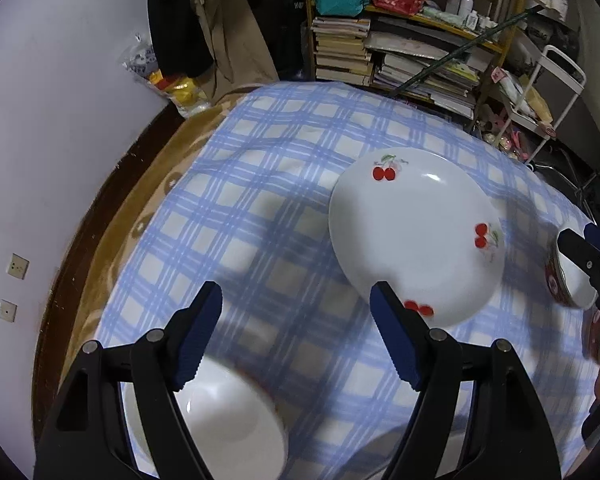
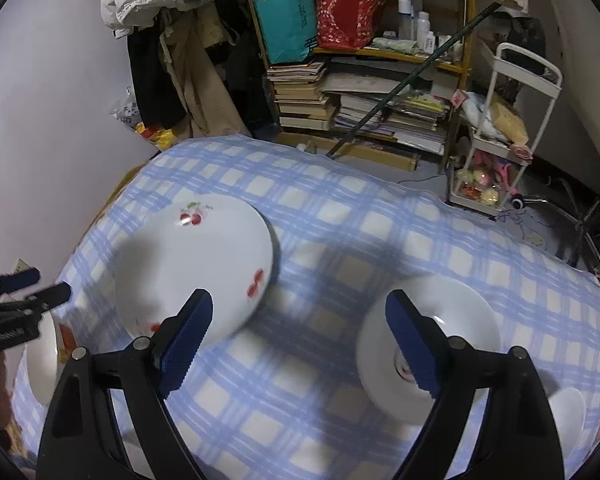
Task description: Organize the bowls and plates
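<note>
A white cherry-print plate (image 1: 416, 236) lies on the blue checked tablecloth (image 1: 260, 208); it also shows in the right wrist view (image 2: 196, 268). My left gripper (image 1: 296, 320) is open and empty above the cloth, left of the plate. A white bowl (image 1: 228, 420) sits under its left finger. My right gripper (image 2: 300, 320) is open and empty between the plate and a white bowl (image 2: 428, 344). A red-patterned bowl (image 1: 568, 280) sits by the right gripper's fingers (image 1: 580, 248) in the left wrist view.
A bookshelf (image 2: 360, 80) with stacked books and bags stands behind the table. A white trolley (image 2: 508, 132) stands at the right. Hanging clothes (image 2: 172, 60) and a wall are at the left. A small white dish (image 2: 568, 412) lies at the right edge.
</note>
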Tool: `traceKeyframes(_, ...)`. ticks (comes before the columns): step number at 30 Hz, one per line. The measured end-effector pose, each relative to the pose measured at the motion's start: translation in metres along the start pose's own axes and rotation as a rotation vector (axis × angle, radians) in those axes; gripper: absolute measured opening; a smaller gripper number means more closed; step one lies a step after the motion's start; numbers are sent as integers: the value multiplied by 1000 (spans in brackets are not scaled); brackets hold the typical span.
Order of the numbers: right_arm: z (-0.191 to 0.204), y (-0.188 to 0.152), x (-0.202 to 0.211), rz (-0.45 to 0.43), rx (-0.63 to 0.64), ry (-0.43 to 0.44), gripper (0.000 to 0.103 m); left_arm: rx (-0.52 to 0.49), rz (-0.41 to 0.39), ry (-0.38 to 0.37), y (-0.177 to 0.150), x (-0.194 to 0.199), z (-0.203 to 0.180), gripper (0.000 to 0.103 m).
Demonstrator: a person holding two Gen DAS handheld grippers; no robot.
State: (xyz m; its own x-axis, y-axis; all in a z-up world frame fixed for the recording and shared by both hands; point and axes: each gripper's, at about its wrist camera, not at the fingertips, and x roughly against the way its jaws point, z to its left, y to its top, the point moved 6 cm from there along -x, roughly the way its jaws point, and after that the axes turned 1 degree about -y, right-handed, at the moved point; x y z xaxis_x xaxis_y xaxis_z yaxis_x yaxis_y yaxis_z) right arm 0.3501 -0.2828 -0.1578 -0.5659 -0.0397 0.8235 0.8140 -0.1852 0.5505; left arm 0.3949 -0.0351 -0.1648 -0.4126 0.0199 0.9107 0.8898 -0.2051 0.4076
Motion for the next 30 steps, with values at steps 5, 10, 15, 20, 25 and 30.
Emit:
traceKeyframes(5,6,14,-20,24,6,-3,93,-5,51,7,11,-25,-4,76)
traceKeyframes(10,12,19,-44,85,34,-20,93,47,109,-25,18,-47,-4,76)
traceKeyframes(15,21,21,-66,120,55,-26,92,72,143,-58,23,-68,-5,75)
traceKeyframes(20,19,17,-85,172,-26,14,80,91,194,-81,21,-87,-5,73)
traceKeyframes(25,21,12,-99,204,-38,26,62,63,191,-81,18,-97,-10,57)
traceKeyframes(30,22,6,-115,239,-65,14,43,82,177,-98,21,-98,-19,38)
